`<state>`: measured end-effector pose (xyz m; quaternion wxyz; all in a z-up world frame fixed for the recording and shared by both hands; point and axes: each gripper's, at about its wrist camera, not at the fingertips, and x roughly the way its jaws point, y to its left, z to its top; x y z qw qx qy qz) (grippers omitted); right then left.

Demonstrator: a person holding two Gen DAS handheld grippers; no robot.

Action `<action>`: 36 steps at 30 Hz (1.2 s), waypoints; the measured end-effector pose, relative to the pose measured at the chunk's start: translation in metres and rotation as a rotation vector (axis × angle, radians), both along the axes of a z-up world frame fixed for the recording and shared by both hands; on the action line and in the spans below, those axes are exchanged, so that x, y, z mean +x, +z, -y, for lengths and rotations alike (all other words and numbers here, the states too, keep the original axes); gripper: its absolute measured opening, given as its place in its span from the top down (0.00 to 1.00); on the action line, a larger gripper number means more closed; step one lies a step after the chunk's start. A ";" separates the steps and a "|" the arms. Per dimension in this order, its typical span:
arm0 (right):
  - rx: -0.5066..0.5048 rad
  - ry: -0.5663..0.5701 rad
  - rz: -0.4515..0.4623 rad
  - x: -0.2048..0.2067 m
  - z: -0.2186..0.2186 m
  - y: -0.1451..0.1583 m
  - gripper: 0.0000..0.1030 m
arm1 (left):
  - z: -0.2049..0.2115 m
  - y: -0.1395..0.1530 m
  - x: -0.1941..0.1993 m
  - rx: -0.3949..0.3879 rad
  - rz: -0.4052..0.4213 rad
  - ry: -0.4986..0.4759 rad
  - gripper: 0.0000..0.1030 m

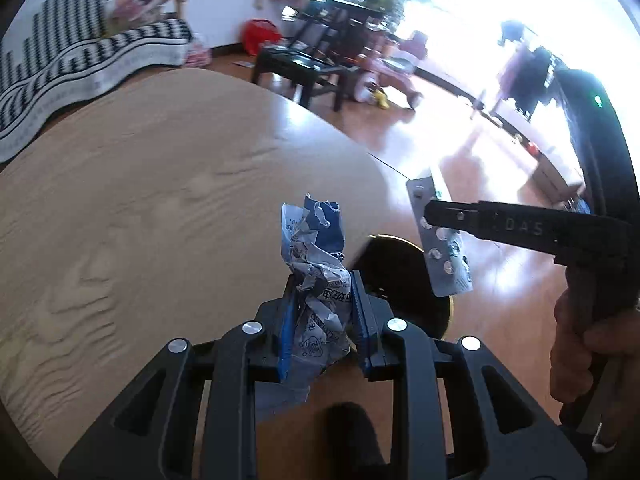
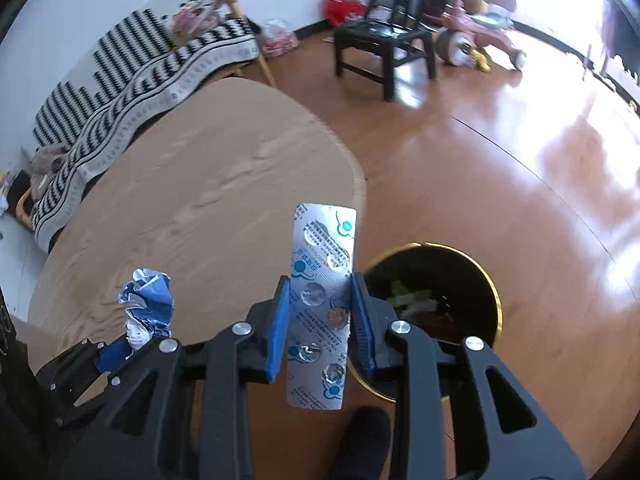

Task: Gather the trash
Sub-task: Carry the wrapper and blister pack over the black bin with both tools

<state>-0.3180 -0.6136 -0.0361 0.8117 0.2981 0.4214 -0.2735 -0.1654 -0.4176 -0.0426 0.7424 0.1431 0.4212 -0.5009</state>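
Both pieces of trash are off the worktop [image 2: 208, 184] and near the bin [image 2: 486, 280]. The left tool [image 1: 323, 312] is clamped narrow on a crumpled wrapper [image 1: 316, 256]; the right tool [image 2: 320, 312] pinches a used pill strip [image 2: 322, 280] by its edges. To do this well, carry each fully over the bin's mouth before letting go. The print on both is too small to read; "DAS" shows on the right tool's finger.

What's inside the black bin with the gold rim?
In the right wrist view, the bin holds some trash: pale green and white scraps and something dark reddish. The right gripper, shut on a pill strip, hides its near side, so the rest can't be seen.
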 end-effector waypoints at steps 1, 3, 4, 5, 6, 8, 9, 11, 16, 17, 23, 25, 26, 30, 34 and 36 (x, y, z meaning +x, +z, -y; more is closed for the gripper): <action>0.004 -0.008 -0.001 -0.005 0.004 -0.002 0.70 | 0.006 -0.002 -0.006 0.006 0.000 -0.012 0.76; 0.018 -0.036 0.001 -0.020 0.016 -0.007 0.70 | 0.017 -0.007 -0.014 0.014 -0.003 -0.034 0.76; 0.021 -0.042 0.003 -0.023 0.018 -0.008 0.70 | 0.021 -0.008 -0.017 0.016 -0.007 -0.041 0.76; 0.025 -0.049 0.004 -0.028 0.023 -0.010 0.70 | 0.027 -0.011 -0.022 0.019 -0.013 -0.050 0.76; 0.027 -0.056 0.001 -0.032 0.026 -0.012 0.70 | 0.031 -0.012 -0.026 0.020 -0.015 -0.056 0.76; 0.035 -0.068 -0.010 -0.037 0.033 -0.018 0.70 | 0.040 -0.014 -0.034 0.024 -0.017 -0.072 0.76; 0.040 -0.072 -0.012 -0.038 0.034 -0.020 0.70 | 0.043 -0.015 -0.034 0.026 -0.017 -0.078 0.76; 0.051 -0.082 -0.013 -0.038 0.038 -0.023 0.70 | 0.048 -0.016 -0.038 0.031 -0.013 -0.090 0.76; 0.060 -0.089 -0.002 -0.039 0.039 -0.022 0.70 | 0.050 -0.014 -0.040 0.041 0.008 -0.102 0.76; 0.062 -0.088 0.000 -0.038 0.038 -0.022 0.70 | 0.051 -0.014 -0.036 0.042 0.009 -0.100 0.76; 0.064 -0.082 0.002 -0.035 0.036 -0.020 0.70 | 0.048 -0.011 -0.031 0.039 0.005 -0.085 0.76; 0.066 -0.083 -0.001 -0.036 0.037 -0.021 0.70 | 0.048 -0.010 -0.034 0.038 0.004 -0.084 0.76; 0.068 -0.084 -0.001 -0.036 0.039 -0.022 0.70 | 0.049 -0.010 -0.034 0.040 0.005 -0.084 0.76; 0.074 -0.094 -0.001 -0.038 0.041 -0.022 0.70 | 0.051 -0.013 -0.033 0.046 -0.003 -0.084 0.76; 0.077 -0.099 0.001 -0.038 0.041 -0.022 0.70 | 0.054 -0.015 -0.038 0.054 -0.003 -0.089 0.76; 0.081 -0.100 0.004 -0.038 0.042 -0.022 0.70 | 0.055 -0.016 -0.038 0.056 -0.002 -0.090 0.76</action>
